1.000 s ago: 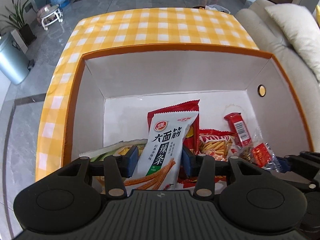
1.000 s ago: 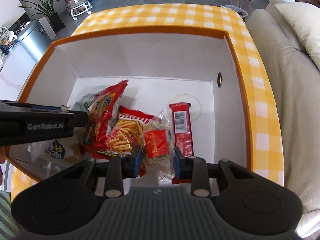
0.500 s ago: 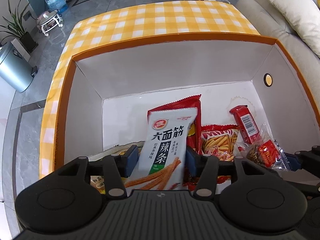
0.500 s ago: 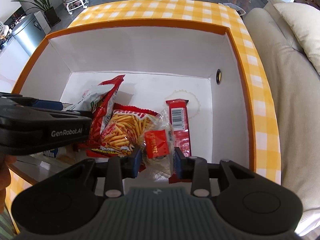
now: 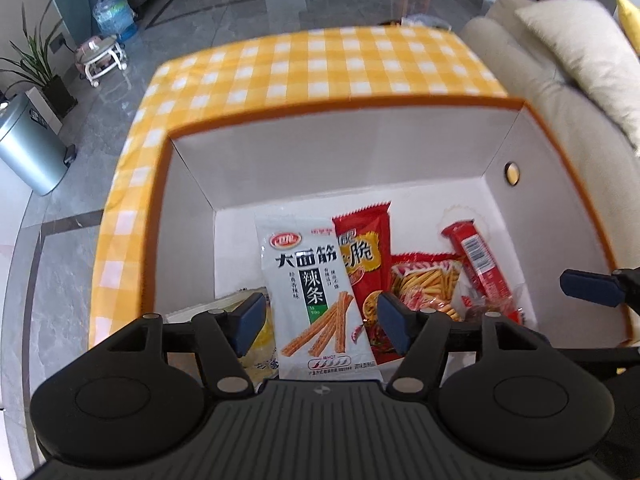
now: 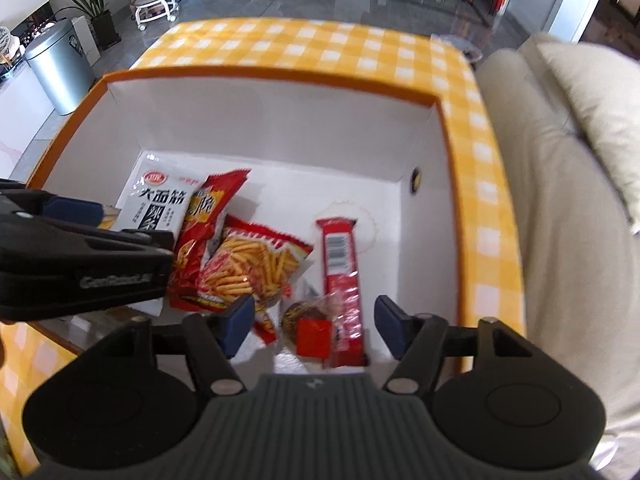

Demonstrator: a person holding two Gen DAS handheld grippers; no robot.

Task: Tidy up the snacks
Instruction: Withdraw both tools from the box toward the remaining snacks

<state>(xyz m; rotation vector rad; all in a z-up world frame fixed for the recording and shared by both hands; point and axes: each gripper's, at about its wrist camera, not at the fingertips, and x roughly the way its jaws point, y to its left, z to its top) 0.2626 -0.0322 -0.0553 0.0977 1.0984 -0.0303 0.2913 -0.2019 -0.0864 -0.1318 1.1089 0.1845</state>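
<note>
A white box with an orange rim [image 5: 340, 160] [image 6: 280, 120] holds several snack packs. My left gripper [image 5: 320, 322] is open above a white spicy-strip pack [image 5: 312, 292] [image 6: 156, 204] that lies on the box floor. Beside it lie a red pack [image 5: 366, 256] [image 6: 204, 224], a red fries pack [image 5: 424, 280] [image 6: 256, 268] and a long red bar [image 5: 478, 264] [image 6: 340, 272]. My right gripper [image 6: 312, 326] is open above a clear pack with a red label [image 6: 312, 330]. The left gripper's body shows in the right wrist view [image 6: 80, 264].
The box sits on a yellow checked table [image 5: 328, 68] [image 6: 304, 44]. A cream sofa [image 5: 560, 80] [image 6: 568, 152] stands to the right. A grey bin [image 5: 28, 148] [image 6: 60, 68], a plant and a stool stand on the floor at left.
Both grippers opened. The white pack dropped from my left gripper onto the box floor, the clear pack from my right gripper. Both grippers have pulled back and up.
</note>
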